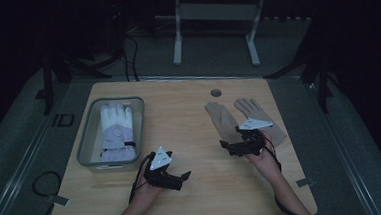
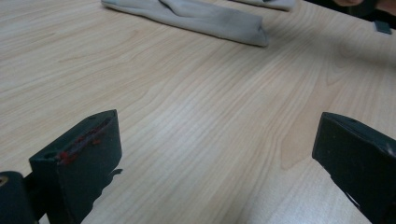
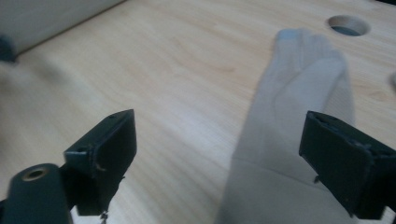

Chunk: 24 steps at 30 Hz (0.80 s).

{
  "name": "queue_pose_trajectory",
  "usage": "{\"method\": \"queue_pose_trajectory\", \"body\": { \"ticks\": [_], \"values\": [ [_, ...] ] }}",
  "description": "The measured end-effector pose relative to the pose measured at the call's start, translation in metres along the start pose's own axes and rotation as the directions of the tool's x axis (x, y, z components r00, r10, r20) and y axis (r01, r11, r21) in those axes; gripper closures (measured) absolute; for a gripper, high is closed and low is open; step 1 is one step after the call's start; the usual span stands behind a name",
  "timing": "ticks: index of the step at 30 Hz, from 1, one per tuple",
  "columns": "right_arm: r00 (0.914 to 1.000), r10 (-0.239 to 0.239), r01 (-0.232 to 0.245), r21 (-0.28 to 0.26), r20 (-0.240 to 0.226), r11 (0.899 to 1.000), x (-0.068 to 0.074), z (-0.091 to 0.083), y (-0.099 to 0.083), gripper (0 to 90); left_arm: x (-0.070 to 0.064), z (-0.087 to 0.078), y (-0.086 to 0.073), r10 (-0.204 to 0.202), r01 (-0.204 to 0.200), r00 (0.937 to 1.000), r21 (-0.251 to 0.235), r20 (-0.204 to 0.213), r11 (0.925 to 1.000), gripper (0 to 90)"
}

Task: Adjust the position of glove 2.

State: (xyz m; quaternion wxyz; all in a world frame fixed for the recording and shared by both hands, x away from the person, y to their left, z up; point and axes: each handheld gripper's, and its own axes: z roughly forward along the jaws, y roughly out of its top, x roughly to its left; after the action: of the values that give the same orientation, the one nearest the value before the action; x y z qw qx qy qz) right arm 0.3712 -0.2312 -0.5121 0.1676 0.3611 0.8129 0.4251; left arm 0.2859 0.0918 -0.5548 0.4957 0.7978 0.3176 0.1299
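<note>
Left gripper point(image 1: 182, 179): jaws wide apart, nothing between them, just bare table point(image 1: 199, 197). In my left gripper view the near tan glove point(image 2: 205, 18) lies flat well ahead of the jaws, across the top of the frame, no contact.

Right gripper point(image 1: 227, 148): jaws also wide apart, holding nothing. It sits at the cuff end of the near tan glove point(image 1: 221, 119). In my right gripper view that glove point(image 3: 289, 140) runs from between the jaws up and away, closer to the right-hand jaw, fingertips pointing toward the round hole point(image 3: 348, 24) in the table. I can't tell whether the jaws touch the fabric.

Second tan glove point(image 1: 259, 118) lies just beside the first, on the far side from my left gripper, partly under the right gripper's grey plate point(image 1: 254, 124).

White glove point(image 1: 116, 132) lies in the grey bin point(image 1: 86, 144), fingers pointing away, beyond and outboard of my left gripper, apart from it.

Hands: left hand point(image 1: 148, 190) comes in from the bottom edge, gripper pointing toward the right one. Right hand point(image 1: 263, 160) comes in angled from the bottom right, gripper pointing toward the left one. The grippers are well apart with bare table between.
</note>
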Motion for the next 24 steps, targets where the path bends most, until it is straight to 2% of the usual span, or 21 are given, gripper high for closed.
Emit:
{"method": "queue_pose_trajectory", "body": {
  "ticks": [2,5,7,8,9,11,12,14,19,24],
  "values": [
    [0.9996,0.014,-0.014,-0.011,-0.023,1.000,-0.005,-0.001,-0.001,10.7,-0.001,0.000,-0.003,-0.008,0.008,1.0000,0.007,0.004,0.9999,1.6],
    [0.9994,0.034,-0.034,0.001,-0.002,0.999,-0.012,0.002,-0.001,11.8,-0.004,0.001,-0.006,0.010,-0.010,0.9999,0.022,-0.007,0.9997,1.6],
    [0.9991,0.030,-0.030,0.003,0.032,1.000,-0.018,0.004,0.001,18.3,-0.005,0.000,-0.007,0.016,-0.016,0.9999,0.018,-0.004,0.9997,1.6],
    [0.9983,0.029,-0.029,0.013,0.051,0.999,-0.020,0.005,0.003,25.2,-0.006,0.000,-0.008,0.015,-0.015,0.9999,0.013,-0.004,0.9998,1.6],
    [0.9977,0.036,-0.037,0.017,0.058,0.999,-0.024,0.007,0.004,27.9,-0.007,0.000,-0.008,0.019,-0.019,0.9998,0.014,-0.003,0.9997,1.6],
    [0.9957,0.061,-0.061,0.004,0.069,0.998,-0.030,0.008,0.007,39.7,-0.008,-0.001,-0.010,0.024,-0.024,0.9997,0.003,-0.007,0.9997,1.6],
    [0.9943,0.069,-0.070,0.017,0.082,0.997,-0.035,0.011,0.010,45.2,-0.008,-0.001,-0.010,0.026,-0.026,0.9996,0.003,-0.008,0.9996,1.6],
    [0.9931,0.065,-0.068,0.030,0.097,0.997,-0.041,0.016,0.013,49.0,-0.009,0.000,-0.010,0.030,-0.030,0.9996,0.000,-0.001,0.9996,1.6],
    [0.9928,0.012,-0.021,0.067,0.119,0.998,-0.050,0.034,0.021,51.5,-0.011,0.000,-0.010,0.042,-0.042,0.9990,-0.006,0.013,0.9991,1.6],
    [0.9923,0.001,-0.012,0.085,0.124,0.996,-0.058,0.051,0.025,48.7,-0.011,-0.002,-0.010,0.050,-0.049,0.9988,-0.020,0.004,0.9986,1.6]
  ]
}}
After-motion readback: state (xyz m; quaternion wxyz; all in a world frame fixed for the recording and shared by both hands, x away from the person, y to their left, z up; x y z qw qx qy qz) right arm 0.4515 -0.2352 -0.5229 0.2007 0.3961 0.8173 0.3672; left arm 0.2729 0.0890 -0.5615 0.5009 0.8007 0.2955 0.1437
